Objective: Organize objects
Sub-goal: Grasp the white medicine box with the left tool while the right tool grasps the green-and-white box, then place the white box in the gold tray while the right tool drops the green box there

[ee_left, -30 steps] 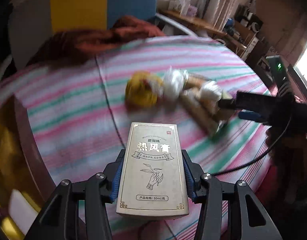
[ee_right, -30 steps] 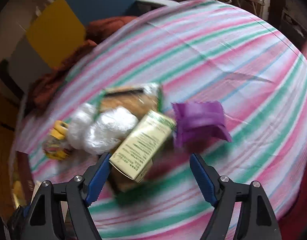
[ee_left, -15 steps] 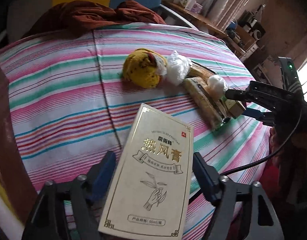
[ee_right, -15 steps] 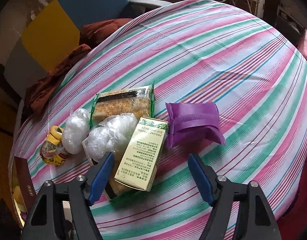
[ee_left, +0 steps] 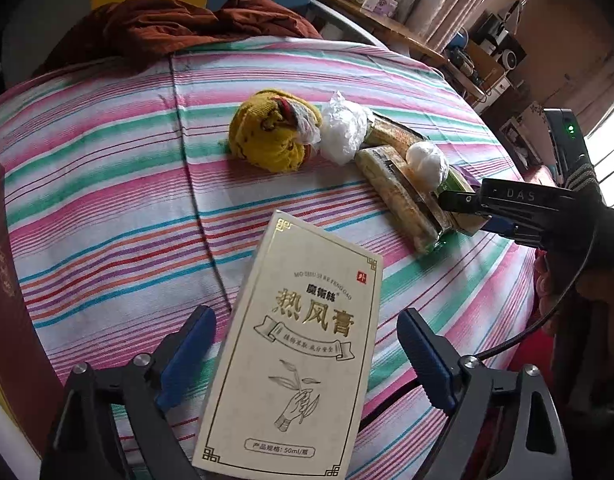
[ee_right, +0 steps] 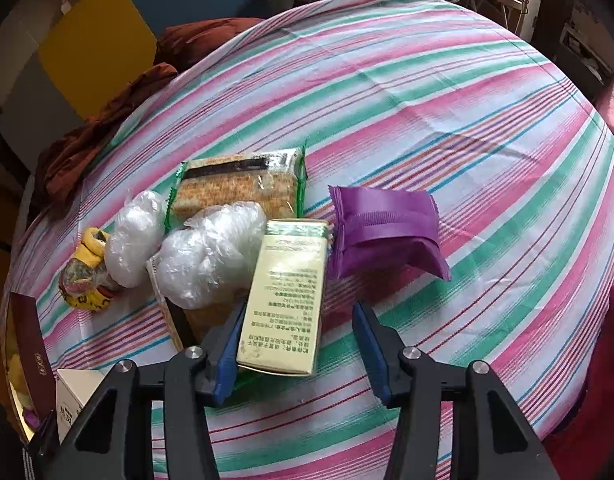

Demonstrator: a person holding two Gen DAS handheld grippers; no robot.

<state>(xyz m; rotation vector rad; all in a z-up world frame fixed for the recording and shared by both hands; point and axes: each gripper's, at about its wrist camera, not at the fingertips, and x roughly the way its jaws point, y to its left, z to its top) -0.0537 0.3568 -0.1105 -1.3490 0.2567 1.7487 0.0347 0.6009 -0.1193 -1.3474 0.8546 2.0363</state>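
A cream box with gold lettering [ee_left: 291,360] lies askew on the striped cloth [ee_left: 107,216] between the jaws of my left gripper [ee_left: 305,316]. Those jaws are opening, and both blue pads stand clear of the box. My right gripper [ee_right: 299,308] points down over a pale green box [ee_right: 287,292] and its jaws are closing around it. The left pad [ee_right: 229,344] is at the box's side, while the right pad [ee_right: 369,340] is still apart from it. The green box rests partly on a cracker pack.
Beside the green box lie a purple pouch [ee_right: 387,232], a cracker pack [ee_right: 239,188], two white plastic bundles [ee_right: 211,256] and a yellow knitted item [ee_left: 271,136]. A dark red box [ee_left: 3,320] stands at the cloth's left edge. A rust-brown cloth [ee_left: 167,28] lies at the far edge.
My left jaws spread and let go of the cream box, which turned askew between them. My right jaws narrowed around the green box without shifting place.
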